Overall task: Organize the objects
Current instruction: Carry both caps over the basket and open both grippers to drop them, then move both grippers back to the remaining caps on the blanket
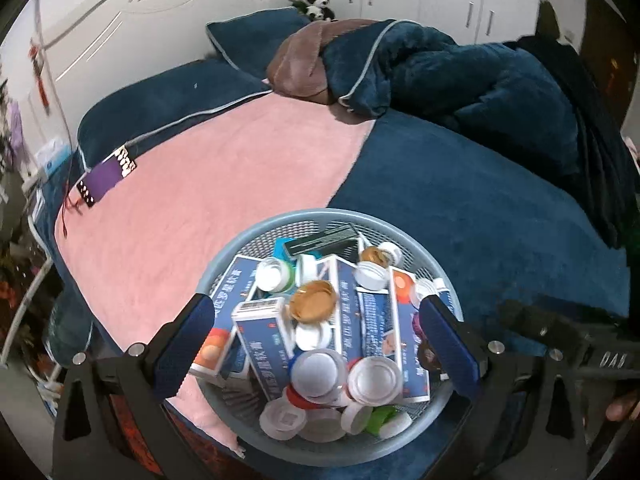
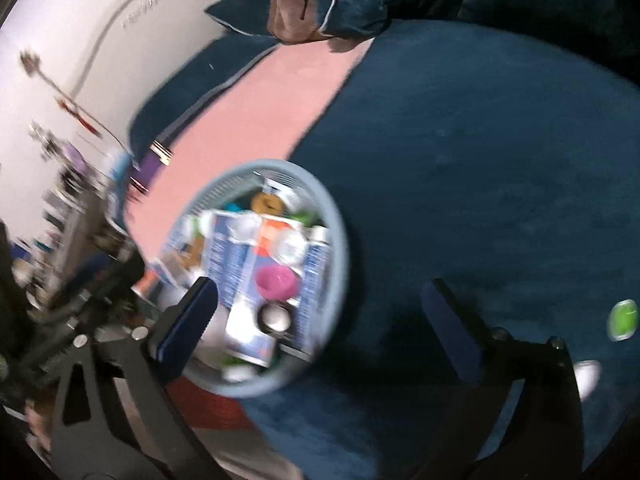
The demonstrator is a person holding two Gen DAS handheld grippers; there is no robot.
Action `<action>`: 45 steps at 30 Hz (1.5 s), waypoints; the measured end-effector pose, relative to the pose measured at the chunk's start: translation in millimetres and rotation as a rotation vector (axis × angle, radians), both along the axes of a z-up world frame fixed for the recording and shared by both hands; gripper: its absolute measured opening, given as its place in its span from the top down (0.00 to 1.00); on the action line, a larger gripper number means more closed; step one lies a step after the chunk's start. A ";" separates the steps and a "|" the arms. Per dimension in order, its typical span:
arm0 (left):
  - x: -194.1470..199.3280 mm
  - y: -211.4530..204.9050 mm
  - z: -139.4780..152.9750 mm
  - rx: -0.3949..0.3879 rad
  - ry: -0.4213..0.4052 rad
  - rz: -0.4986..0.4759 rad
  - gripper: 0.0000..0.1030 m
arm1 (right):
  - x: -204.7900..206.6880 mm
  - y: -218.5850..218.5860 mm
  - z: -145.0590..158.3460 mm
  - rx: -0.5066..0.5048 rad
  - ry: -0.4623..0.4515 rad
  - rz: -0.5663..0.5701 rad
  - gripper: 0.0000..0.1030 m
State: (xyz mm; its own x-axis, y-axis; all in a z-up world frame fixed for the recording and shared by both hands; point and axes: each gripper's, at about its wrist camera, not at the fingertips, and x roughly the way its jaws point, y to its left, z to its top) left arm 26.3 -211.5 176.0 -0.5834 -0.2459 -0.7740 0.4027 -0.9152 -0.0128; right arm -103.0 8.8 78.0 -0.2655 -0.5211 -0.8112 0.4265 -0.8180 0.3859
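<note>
Left wrist view: left gripper (image 1: pixel 316 332) hangs spread wide and empty over the heaped basket (image 1: pixel 432 248), low centre. Right gripper (image 2: pixel 316 316), equally apart, straddles its rim; a nudge could tip boxes (image 1: pixel 260 320) onto the bed (image 1: pixel 480 208).

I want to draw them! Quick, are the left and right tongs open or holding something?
Left tongs: open, holding nothing, above the basket.
Right tongs: open, holding nothing.

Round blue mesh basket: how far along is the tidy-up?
Mostly done: the round blue mesh basket on the bed is heaped with blue cartons and lids. In hand: nothing; left gripper and right gripper jaws open, empty. Left: a green lid and a white lid on the dark blue blanket.
</note>
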 end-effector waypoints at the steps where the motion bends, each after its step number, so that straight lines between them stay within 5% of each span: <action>1: -0.8 4.5 0.1 -0.006 -0.002 -0.010 0.01 | 2.7 0.9 0.9 0.033 0.021 0.005 0.00; 17: -26.4 81.3 -4.7 -0.010 -0.033 -0.158 0.01 | 18.6 83.5 -3.9 0.073 0.022 -0.118 0.00; 34: -58.8 204.2 -55.7 0.076 -0.131 -0.407 0.01 | 27.6 216.9 -51.8 0.142 -0.076 -0.382 0.00; 45: -71.8 224.1 -76.8 0.094 -0.166 -0.429 0.01 | 24.3 234.6 -79.5 0.191 -0.123 -0.425 0.00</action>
State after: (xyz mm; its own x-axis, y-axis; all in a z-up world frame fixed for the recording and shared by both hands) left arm -45.5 12.6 99.2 -0.4835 0.0663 -0.8728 -0.0078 -0.9974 -0.0714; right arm -78.8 243.4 -1.5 -0.3186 -0.2255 -0.9207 -0.0003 -0.9713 0.2380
